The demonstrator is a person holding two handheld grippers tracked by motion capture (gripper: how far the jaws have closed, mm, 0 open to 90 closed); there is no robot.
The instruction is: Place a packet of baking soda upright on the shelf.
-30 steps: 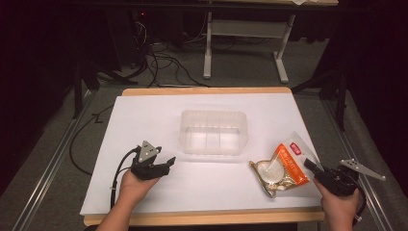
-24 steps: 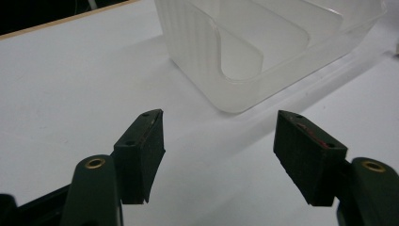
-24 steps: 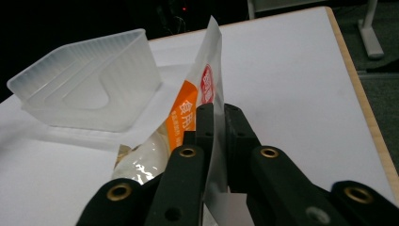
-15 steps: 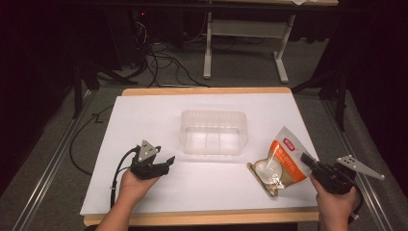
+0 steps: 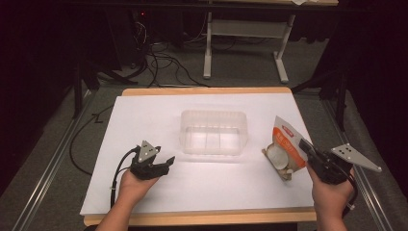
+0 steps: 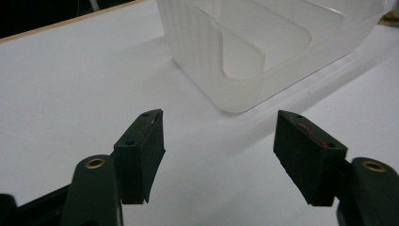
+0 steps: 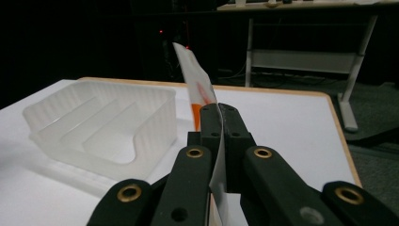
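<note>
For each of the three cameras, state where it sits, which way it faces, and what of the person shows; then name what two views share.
High view: fixed above the person's side, looking forward and down at the table; both forearms, the left gripper and right gripper show.
Left gripper view: rides the left gripper, looking along its spread fingers toward the clear bin.
Right gripper view: rides the right gripper, looking along fingers closed on the orange-and-white pouch, the far table edge beyond.
Shared: the bin appears in both gripper views.
</note>
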